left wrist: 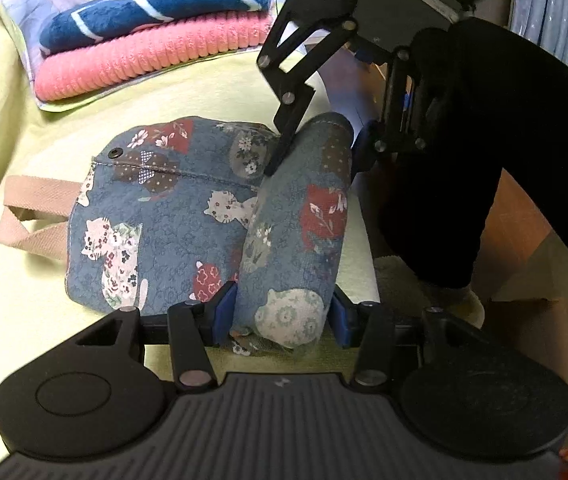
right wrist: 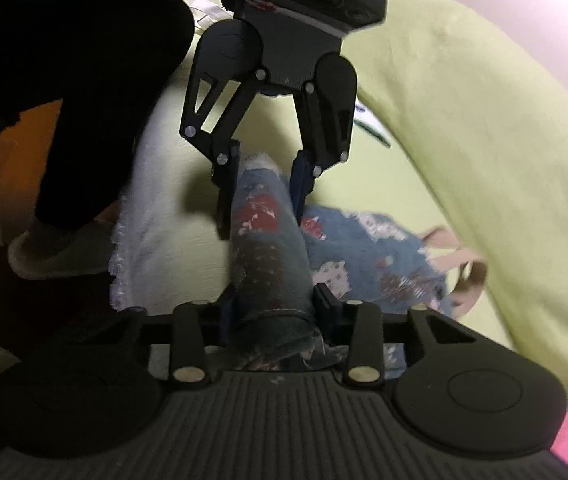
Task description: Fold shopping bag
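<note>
Yellow-green bedcover: bare cloth left of the bag, bed edge close on the right. Folded towels stacked behind, well apart. Shopping bag lies flat near that edge, right part rolled into a tube, beige handles out left. Left gripper about half open, clamped on the roll's near end. Right gripper narrower, clamped on the far end.

bag: blue, cat print | sheet: pale green | towel: pink

Stacked towels block the far side; bare green sheet lies open beside the bag
</note>
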`<state>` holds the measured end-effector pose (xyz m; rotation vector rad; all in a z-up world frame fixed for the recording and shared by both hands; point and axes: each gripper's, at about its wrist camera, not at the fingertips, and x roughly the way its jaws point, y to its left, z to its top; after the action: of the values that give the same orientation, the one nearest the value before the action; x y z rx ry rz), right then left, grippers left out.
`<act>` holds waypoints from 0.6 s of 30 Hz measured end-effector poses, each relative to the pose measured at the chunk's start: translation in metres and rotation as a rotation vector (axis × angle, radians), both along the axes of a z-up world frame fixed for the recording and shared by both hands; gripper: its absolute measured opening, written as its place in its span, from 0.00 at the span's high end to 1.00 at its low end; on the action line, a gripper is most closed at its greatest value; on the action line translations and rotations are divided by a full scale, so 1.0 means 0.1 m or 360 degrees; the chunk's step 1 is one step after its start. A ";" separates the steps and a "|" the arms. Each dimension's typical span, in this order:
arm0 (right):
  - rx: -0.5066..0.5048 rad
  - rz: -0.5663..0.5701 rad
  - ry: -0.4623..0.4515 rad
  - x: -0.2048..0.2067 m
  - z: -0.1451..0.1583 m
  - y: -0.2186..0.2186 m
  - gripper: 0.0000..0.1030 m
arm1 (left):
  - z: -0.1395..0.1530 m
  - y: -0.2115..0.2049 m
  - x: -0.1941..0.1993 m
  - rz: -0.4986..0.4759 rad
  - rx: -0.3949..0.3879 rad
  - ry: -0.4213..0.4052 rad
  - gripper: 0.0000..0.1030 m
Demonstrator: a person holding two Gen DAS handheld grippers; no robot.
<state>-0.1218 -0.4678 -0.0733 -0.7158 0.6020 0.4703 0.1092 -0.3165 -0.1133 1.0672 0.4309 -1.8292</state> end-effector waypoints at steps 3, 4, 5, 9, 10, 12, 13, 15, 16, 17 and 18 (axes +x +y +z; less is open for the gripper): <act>0.0405 -0.0202 0.0235 0.24 0.10 -0.25 0.67 | 0.02 -0.06 0.07 0.0037 0.0032 0.0049 0.51; 0.0542 -0.0258 0.0317 0.32 0.12 -0.37 0.67 | 0.02 -0.08 0.09 0.0045 0.0037 0.0042 0.52; 0.0680 -0.0313 0.0395 0.41 0.14 -0.48 0.67 | 0.02 -0.10 0.10 0.0054 0.0040 0.0040 0.52; 0.1227 -0.0528 0.0685 0.63 0.00 -0.95 0.68 | 0.00 -0.09 0.09 0.0099 0.0010 0.0017 0.53; 0.1341 -0.0575 0.0749 0.66 -0.05 -1.05 0.68 | -0.02 -0.09 0.08 0.0111 -0.0007 -0.0003 0.53; 0.1560 -0.0672 0.0865 0.71 -0.15 -1.23 0.68 | -0.05 -0.15 0.07 0.0141 -0.0035 -0.0024 0.53; 0.1622 -0.0702 0.0910 0.73 -0.19 -1.29 0.68 | -0.06 -0.15 0.06 0.0155 -0.0051 -0.0032 0.53; 0.1694 -0.0753 0.0996 0.77 -0.24 -1.33 0.68 | -0.08 -0.12 0.04 0.0178 -0.0087 -0.0049 0.52; 0.1721 -0.0780 0.1042 0.80 -0.24 -1.36 0.68 | -0.09 -0.10 0.02 0.0186 -0.0106 -0.0064 0.52; 0.1747 -0.0810 0.1091 0.82 -0.26 -1.38 0.68 | -0.09 -0.08 0.00 0.0191 -0.0124 -0.0084 0.52; 0.1765 -0.0833 0.1139 0.86 -0.28 -1.41 0.68 | -0.10 -0.06 -0.02 0.0195 -0.0143 -0.0104 0.52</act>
<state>-0.0362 -0.6086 -0.1010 0.6986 1.0123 0.4754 0.1073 -0.3224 -0.1232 1.0140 0.3638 -1.6851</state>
